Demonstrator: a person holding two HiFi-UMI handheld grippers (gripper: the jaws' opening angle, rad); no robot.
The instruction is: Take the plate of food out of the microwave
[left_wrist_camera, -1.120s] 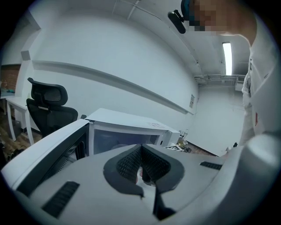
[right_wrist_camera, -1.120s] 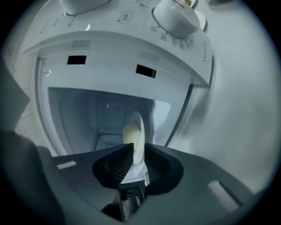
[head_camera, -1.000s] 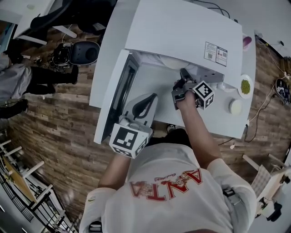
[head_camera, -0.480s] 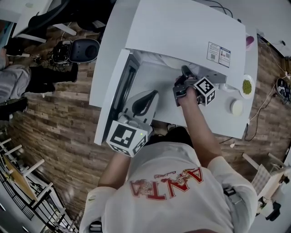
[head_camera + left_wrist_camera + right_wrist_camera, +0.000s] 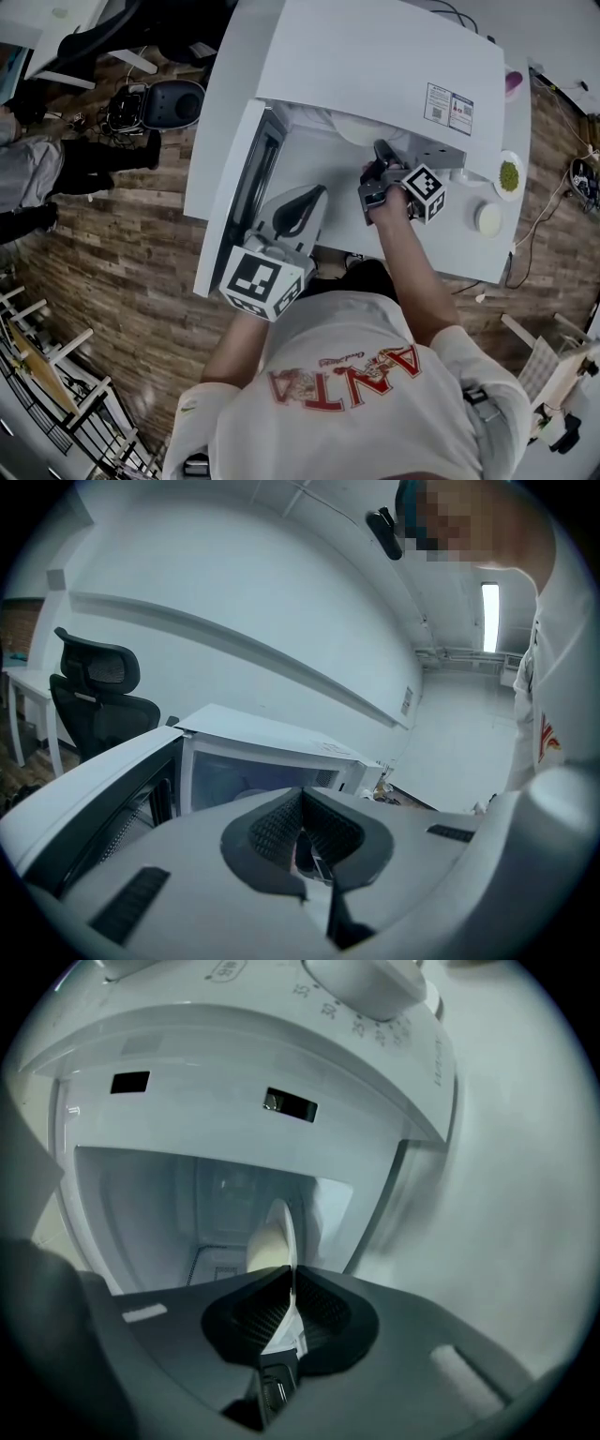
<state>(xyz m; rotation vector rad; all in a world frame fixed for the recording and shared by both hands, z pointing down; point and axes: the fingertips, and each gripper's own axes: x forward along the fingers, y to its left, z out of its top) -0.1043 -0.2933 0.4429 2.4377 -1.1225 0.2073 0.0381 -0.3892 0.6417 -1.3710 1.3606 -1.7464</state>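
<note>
Right gripper view: right claw (image 5: 286, 1277) just closed on plate (image 5: 272, 1234) inside microwave (image 5: 187, 1072); left claw (image 5: 300, 794) pinched empty.

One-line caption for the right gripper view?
Right hand-held gripper, jaws just closed, pinches the plate rim inside the open microwave.

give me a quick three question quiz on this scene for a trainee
1. True or false: the microwave door is open.
2. What does the right tool grip? A) plate B) door C) nothing
3. Fill in: the left tool holds ____.
Key: 1 true. 2 A: its jaws have just been closing and now pinch the plate's rim inside the microwave. 3 nothing: its jaws are together, short of the microwave.
</note>
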